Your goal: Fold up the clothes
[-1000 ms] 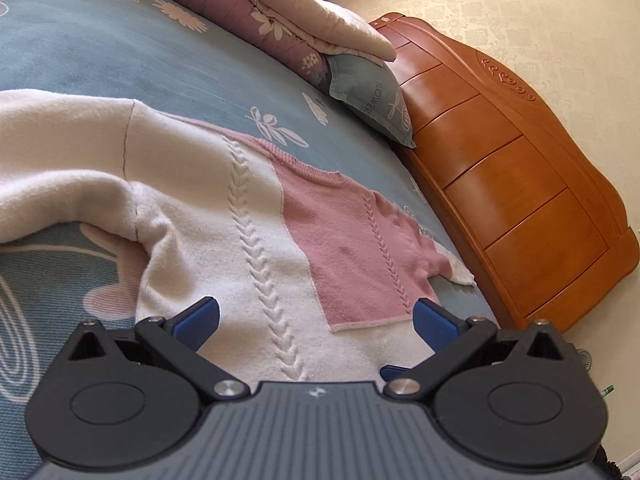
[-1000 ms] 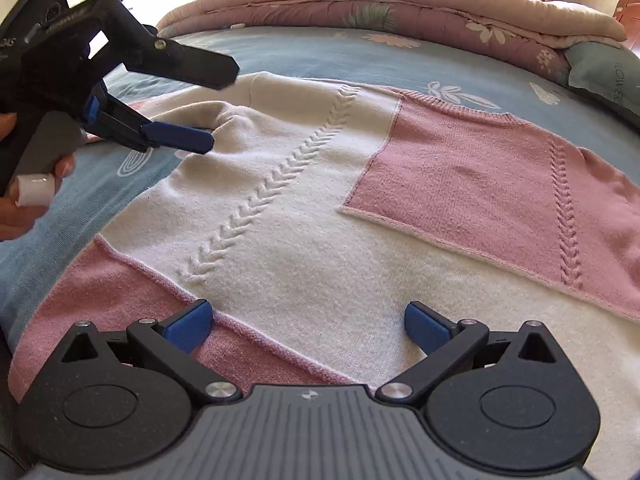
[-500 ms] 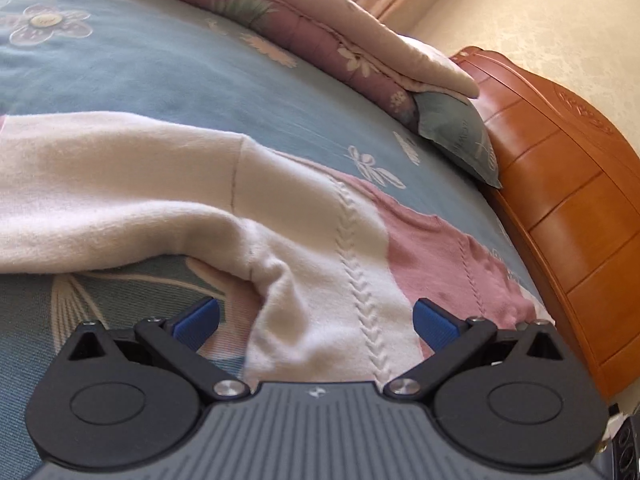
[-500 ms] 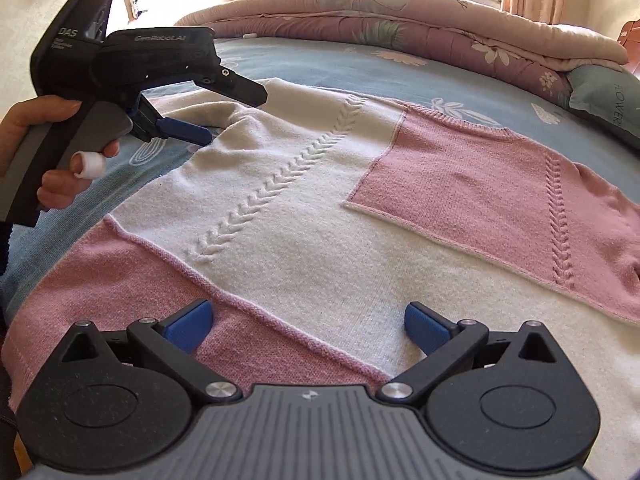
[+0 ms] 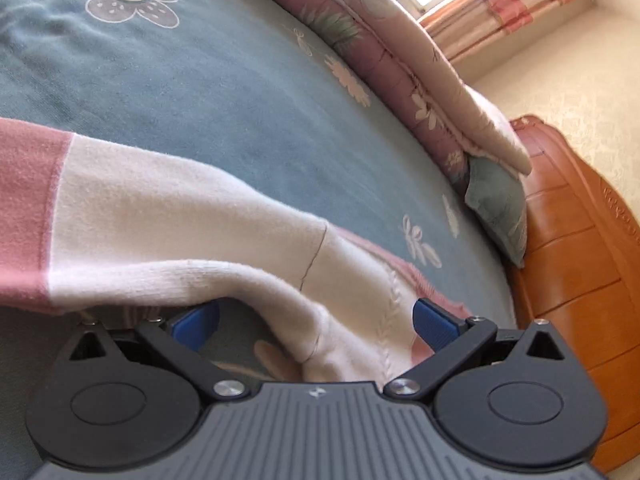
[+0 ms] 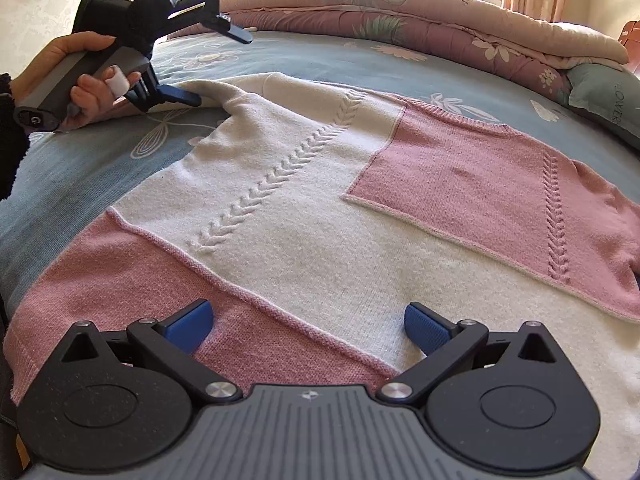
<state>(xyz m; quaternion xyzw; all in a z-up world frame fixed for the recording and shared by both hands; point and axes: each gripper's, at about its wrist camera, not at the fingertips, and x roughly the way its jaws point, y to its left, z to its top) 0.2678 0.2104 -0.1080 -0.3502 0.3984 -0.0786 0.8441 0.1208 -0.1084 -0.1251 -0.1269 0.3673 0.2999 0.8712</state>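
left gripper (image 6: 216, 66) gapes around the sweater (image 6: 320, 208) sleeve (image 5: 168, 232) on the bed (image 6: 300, 60); right gripper (image 6: 307, 326) hovers spread above the hem

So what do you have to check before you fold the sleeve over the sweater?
1. Left gripper open wide enough for the cloth: ok, its fingers stand far apart.
2. Sleeve between those fingers: ok, one finger sits under the fold by the armpit, the other above it.
3. Sleeve gripped: not ok, nothing is pinched yet.
4. Sweater body lying flat on the bed: ok, spread out with no big bunches.
5. Right gripper free and out of the way: ok, open and holding nothing above the hem.
6. Other sleeve ready: cannot tell, it runs out of view on the right.
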